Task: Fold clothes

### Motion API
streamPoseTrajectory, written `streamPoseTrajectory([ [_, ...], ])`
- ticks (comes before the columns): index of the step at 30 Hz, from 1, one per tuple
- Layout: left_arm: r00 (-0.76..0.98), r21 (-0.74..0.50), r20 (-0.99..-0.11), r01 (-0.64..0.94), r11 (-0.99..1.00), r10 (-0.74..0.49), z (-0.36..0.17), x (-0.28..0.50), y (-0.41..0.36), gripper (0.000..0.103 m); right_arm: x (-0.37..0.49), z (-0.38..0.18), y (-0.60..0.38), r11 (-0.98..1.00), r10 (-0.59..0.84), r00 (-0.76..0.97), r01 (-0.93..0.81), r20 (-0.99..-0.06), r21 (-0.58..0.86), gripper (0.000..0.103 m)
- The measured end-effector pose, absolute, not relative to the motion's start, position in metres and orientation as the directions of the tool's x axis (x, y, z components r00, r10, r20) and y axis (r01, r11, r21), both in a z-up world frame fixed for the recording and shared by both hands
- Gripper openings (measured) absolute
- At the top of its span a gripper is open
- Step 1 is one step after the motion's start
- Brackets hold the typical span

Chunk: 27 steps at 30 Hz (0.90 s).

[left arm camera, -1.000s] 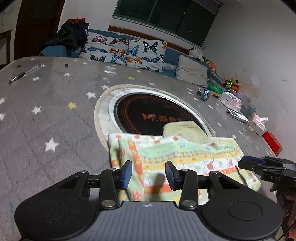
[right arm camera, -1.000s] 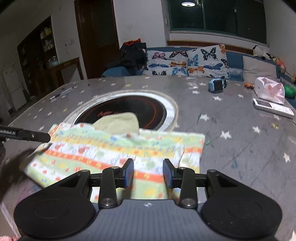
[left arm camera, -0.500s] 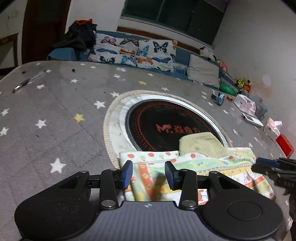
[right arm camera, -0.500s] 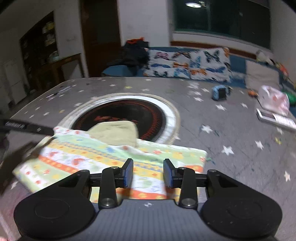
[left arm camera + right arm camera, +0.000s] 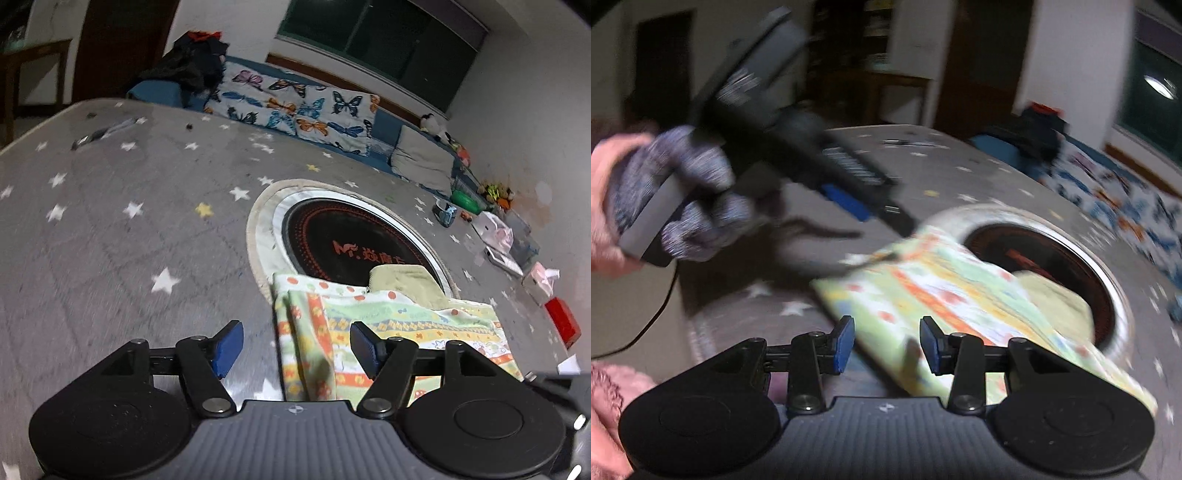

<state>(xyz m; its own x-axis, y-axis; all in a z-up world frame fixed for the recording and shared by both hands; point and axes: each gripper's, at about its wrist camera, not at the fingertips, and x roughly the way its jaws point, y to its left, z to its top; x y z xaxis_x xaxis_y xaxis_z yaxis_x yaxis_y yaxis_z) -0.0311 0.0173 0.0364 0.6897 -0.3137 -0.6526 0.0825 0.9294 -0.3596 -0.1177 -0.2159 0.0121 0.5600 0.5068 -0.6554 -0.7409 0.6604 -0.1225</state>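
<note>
Jaws are standing wide apart and holding nothing on the left gripper point(image 5: 295, 345), which is hovering at the bottom centre of the left wrist view over the near left edge of the pastel striped, printed cotton garment point(image 5: 388, 332). That garment is lying folded over on the grey star-patterned worktop point(image 5: 110, 240), partly across a round black inset hotplate point(image 5: 343, 240), right of centre.

In the blurred right wrist view, the right gripper point(image 5: 886, 347) is also gaping empty, above the garment's near corner at lower centre. A fold seems in hand; another would call for pinching an edge.
</note>
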Motion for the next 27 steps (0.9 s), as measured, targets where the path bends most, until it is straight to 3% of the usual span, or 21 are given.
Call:
streamPoseTrajectory([
  [11, 0.679, -0.501, -0.638, -0.008, 0.866, -0.363, 0.029, -0.040, 0.034, 0.077, -0.131, -0.011, -0.144, 0.508, 0.516, 0.536, -0.820, -0.668, -0.266, 0.037],
  [13, 0.673, -0.519, -0.639, -0.020, 0.855, -0.372, 0.027, -0.039, 0.035, 0.077, -0.128, -0.011, -0.142, 0.517, 0.512, 0.539, -0.815, -0.669, -0.261, 0.030],
  [17, 0.663, -0.546, -0.642, -0.043, 0.836, -0.385, 0.024, -0.036, 0.035, 0.080, -0.124, -0.011, -0.144, 0.530, 0.517, 0.533, -0.813, -0.670, -0.239, 0.030],
  [21, 0.657, -0.550, -0.652, -0.065, 0.833, -0.379, 0.022, -0.034, 0.034, 0.081, -0.123, -0.011, -0.145, 0.532, 0.526, 0.539, -0.812, -0.657, -0.240, 0.020],
  [24, 0.654, -0.557, -0.653, -0.073, 0.827, -0.382, 0.021, -0.034, 0.035, 0.082, -0.122, -0.008, -0.148, 0.534, 0.536, 0.528, -0.816, -0.658, -0.219, 0.020],
  [27, 0.654, -0.559, -0.653, -0.075, 0.826, -0.383, 0.021, -0.034, 0.035, 0.083, -0.126, -0.007, -0.150, 0.517, 0.546, 0.515, -0.828, -0.661, -0.219, 0.028],
])
